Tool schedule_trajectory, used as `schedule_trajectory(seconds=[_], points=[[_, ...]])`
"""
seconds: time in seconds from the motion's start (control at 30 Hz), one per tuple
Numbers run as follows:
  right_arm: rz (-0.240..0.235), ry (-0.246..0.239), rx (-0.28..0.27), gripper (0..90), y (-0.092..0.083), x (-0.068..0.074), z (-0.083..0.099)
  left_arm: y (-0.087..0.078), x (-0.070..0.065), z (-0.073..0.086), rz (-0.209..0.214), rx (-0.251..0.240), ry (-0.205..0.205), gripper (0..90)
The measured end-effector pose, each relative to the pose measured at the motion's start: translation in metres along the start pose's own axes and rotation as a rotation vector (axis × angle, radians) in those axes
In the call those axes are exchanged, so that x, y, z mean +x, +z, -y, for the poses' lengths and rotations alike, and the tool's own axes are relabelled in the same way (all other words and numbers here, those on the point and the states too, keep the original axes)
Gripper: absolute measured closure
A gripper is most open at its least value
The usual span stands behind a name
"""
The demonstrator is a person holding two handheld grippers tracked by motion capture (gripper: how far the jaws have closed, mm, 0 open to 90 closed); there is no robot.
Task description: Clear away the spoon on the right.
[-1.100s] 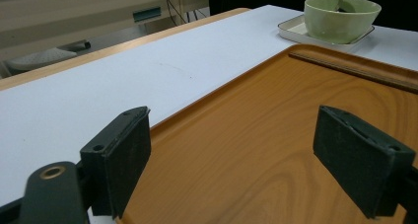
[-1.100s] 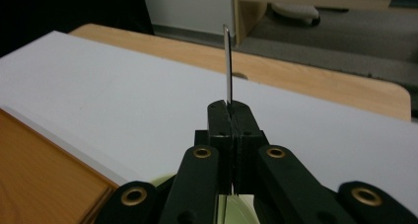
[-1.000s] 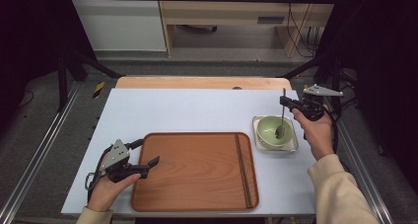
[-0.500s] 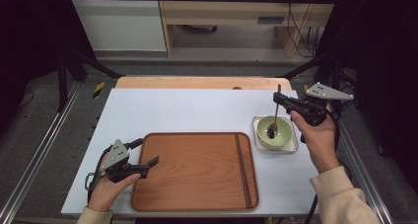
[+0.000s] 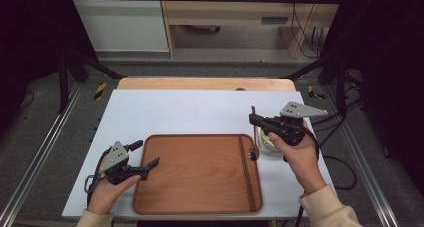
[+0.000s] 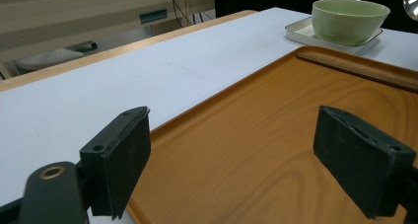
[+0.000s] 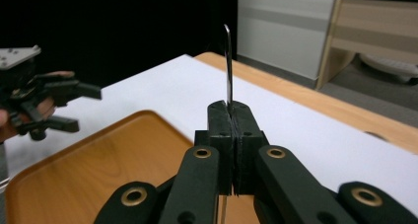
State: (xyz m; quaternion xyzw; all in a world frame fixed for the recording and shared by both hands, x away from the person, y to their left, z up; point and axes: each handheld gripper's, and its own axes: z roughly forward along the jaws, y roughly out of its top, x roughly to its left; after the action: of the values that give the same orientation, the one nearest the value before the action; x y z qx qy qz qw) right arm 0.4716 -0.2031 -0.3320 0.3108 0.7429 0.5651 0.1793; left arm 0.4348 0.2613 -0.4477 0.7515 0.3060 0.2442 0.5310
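Note:
My right gripper [image 5: 255, 120] is shut on the handle of a metal spoon [image 5: 253, 149] that hangs upright, its bowl end just over the right rim of the wooden tray [image 5: 200, 172]. In the right gripper view the spoon handle [image 7: 227, 61] rises straight from the closed jaws of the right gripper [image 7: 231, 110]. A green bowl [image 6: 350, 20] sits on a white square dish [image 6: 300, 31] right of the tray, partly hidden behind my right hand in the high view. My left gripper [image 5: 144, 155] rests open at the tray's left edge, nothing between its pads [image 6: 118, 160].
The tray [image 6: 256, 135] lies on a white tabletop [image 5: 190, 109] with a wooden strip along the far edge. Black frame poles and cables stand to both sides. The left gripper [image 7: 79, 108] is across the tray [image 7: 98, 165] in the right gripper view.
My right gripper has carried the spoon leftward from above the green bowl to the tray's right rim. The left gripper has stayed where it was.

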Motion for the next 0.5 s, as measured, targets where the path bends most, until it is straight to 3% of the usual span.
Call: schedule_trajectory(seconds=[0.2,0.5], points=[[-0.052,0.004,0.039,89.7,0.015,0.016,0.012,-0.001,0.002,0.002,-0.002,0.000,-0.002,13.9],[-0.111,0.041,0.090,89.6,0.033,0.029,0.032,-0.005,0.004,0.001,-0.008,-0.027,-0.014,13.5]])
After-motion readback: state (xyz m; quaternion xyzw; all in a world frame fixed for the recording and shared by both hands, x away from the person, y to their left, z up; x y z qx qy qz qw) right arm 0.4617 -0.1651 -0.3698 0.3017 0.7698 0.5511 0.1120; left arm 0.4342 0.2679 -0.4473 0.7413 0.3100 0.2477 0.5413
